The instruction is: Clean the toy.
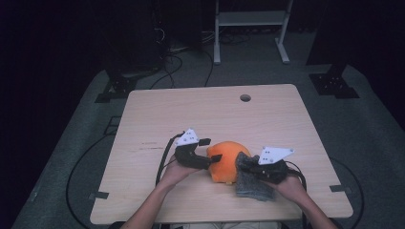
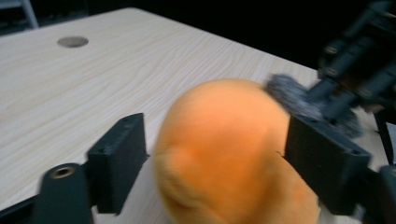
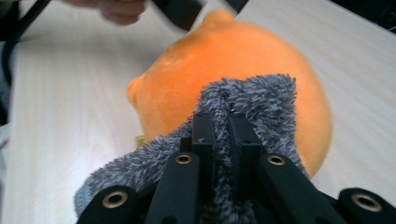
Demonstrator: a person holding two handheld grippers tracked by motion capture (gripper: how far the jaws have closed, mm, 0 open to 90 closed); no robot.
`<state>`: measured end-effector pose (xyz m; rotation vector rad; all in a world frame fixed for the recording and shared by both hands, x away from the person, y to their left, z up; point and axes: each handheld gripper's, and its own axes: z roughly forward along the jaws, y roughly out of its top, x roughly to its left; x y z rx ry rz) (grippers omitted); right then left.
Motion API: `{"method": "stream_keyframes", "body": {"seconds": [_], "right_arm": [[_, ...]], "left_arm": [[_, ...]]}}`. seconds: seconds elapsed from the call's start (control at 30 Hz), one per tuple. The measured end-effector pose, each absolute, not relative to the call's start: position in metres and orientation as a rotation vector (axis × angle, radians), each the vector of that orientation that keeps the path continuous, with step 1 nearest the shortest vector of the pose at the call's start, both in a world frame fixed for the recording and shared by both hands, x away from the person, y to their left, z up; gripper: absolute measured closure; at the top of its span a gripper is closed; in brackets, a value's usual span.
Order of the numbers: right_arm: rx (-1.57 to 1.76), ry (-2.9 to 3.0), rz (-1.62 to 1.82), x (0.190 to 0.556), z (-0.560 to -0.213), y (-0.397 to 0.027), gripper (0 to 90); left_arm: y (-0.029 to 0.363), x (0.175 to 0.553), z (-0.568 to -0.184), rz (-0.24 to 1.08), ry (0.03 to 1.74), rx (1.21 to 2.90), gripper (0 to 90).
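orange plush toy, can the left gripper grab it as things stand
Probably yes. The left gripper has its jaws open either side of the orange plush toy, with nothing between. The grey cloth in the right gripper lies on the far side.

A pale wooden table (image 1: 157,114) with a round cable hole (image 1: 245,98) stands on grey carpet (image 1: 372,129). Beyond it, cables (image 1: 172,64) trail past a white metal frame (image 1: 250,28) into a dark room.

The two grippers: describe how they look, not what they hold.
Both the left gripper and the right gripper are black, blocky tools with two flat rectangular jaws. Each carries a grey three-cornered plate with dark dots on top, and a black cable trails from each. The forearms look bare.
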<state>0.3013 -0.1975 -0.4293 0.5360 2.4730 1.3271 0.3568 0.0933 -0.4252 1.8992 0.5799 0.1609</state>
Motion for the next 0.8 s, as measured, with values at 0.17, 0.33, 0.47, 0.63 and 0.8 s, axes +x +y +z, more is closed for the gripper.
{"method": "stream_keyframes", "body": {"seconds": [0.17, 0.33, 0.47, 0.63, 0.8], "right_arm": [[0.523, 2.493, 1.312, 0.289, -0.436, -0.204, 82.3], [0.593, 2.42, 1.436, 0.292, -0.424, -0.222, 82.2], [0.637, 2.374, 1.476, 0.311, -0.411, -0.227, 82.0], [0.649, 2.435, 1.446, 0.315, -0.417, -0.218, 82.0], [0.633, 2.404, 1.453, 0.301, -0.421, -0.219, 82.1]], "left_arm": [[0.083, 0.361, -0.436, 0.013, 0.574, 1.953, 18.8], [0.077, 0.35, -0.43, 0.102, 0.432, 2.011, 43.4], [0.076, 0.347, -0.429, 0.119, 0.385, 2.018, 45.3], [0.077, 0.348, -0.429, 0.076, 0.44, 2.007, 27.9], [0.06, 0.346, -0.428, -0.037, 0.559, 2.042, 13.0]]}}
